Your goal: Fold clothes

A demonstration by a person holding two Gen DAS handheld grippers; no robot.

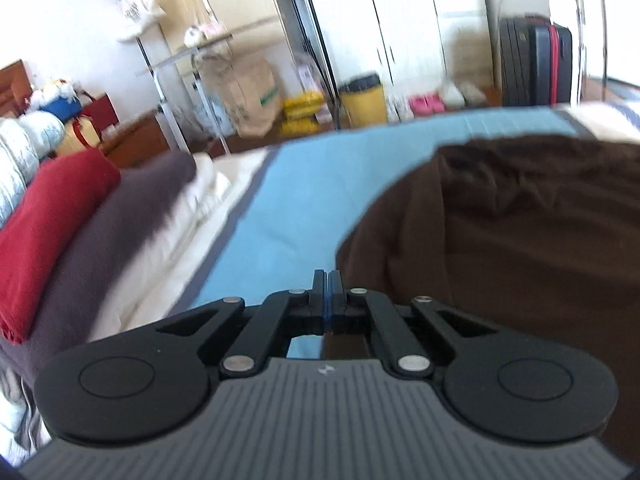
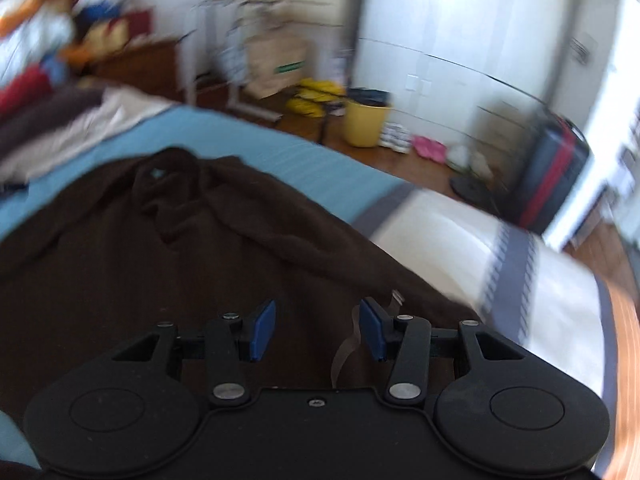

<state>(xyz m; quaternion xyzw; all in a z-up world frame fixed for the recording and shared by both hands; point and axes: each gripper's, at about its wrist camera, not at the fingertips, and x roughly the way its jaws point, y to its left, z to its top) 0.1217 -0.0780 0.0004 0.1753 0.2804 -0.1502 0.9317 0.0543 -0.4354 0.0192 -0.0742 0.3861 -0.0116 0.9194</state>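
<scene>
1 brown garment (image 2: 224, 248) spread on the blue sheet (image 1: 304, 192), collar end away from the right gripper (image 2: 316, 330), wrinkled round the neck. 2 grippers, 1 per hand. 3 folded items stacked well left of the left gripper (image 1: 327, 280): 1 red piece (image 1: 48, 232) on top of 1 dark purple-grey piece (image 1: 120, 216), w/ 1 cream piece (image 1: 192, 208) under/beside them. Far side of room, past the bed edge: 1 yellow bin (image 2: 366, 124), 1 dark suitcase w/ red stripe (image 1: 536, 66), 1 pair pink slippers (image 1: 426, 103), 1 paper bag (image 1: 248, 96) by a metal rack (image 1: 172, 68). Bkgd blurred in both views.

Left gripper: fingers pressed together, no gap visible betw them. Tips sit right at the boundary where the brown garment's left edge meets the blue sheet; garment fills everything to the right of the jaws, sheet to the left & ahead. Can't tell if any cloth is pinched.

Right gripper: jaws wide apart, blue pads (image 2: 262, 330) facing each other, nothing betw them. Hovers over the brown garment, which lies under & ahead of the jaws; a pale label strip (image 2: 348, 348) shows near the right finger. Cream bedding (image 2: 460, 236) off to the right of the jaws
</scene>
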